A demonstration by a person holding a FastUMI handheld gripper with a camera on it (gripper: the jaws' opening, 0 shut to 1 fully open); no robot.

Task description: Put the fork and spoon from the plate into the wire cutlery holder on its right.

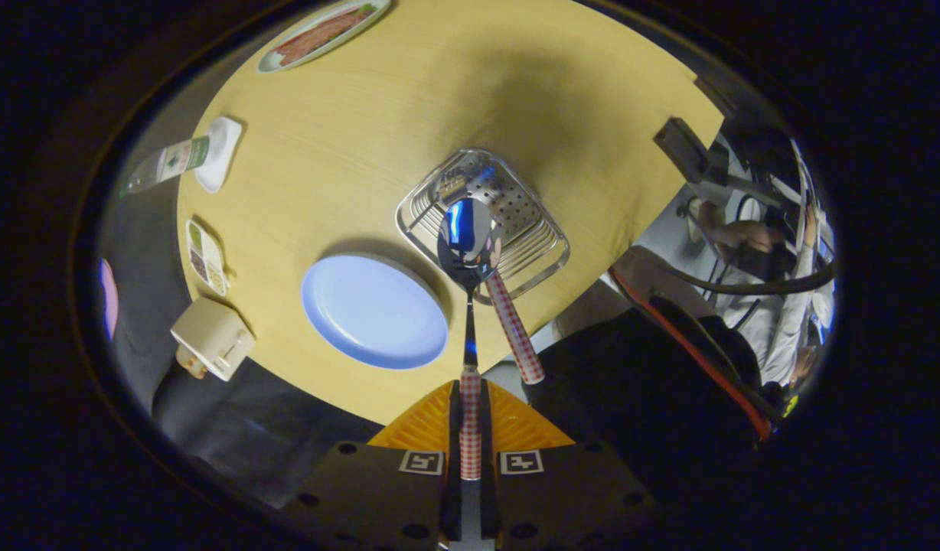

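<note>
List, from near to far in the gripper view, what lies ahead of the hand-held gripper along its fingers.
hand-held gripper, shut on the spoon by its checked handle → spoon bowl above the wire cutlery holder, where the fork already stands → bare wooden table.

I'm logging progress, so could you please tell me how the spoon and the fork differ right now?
The spoon is clamped by its handle between the gripper fingers, bowl hanging over the holder; the fork already stands in the holder, handle sticking out, tilted. The spoon's bowl shows; the fork's head is hidden. Both have checked handles.

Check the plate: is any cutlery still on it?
No: the plate is bare; the fork stands in the holder, and the spoon is clamped between the fingers.
</note>
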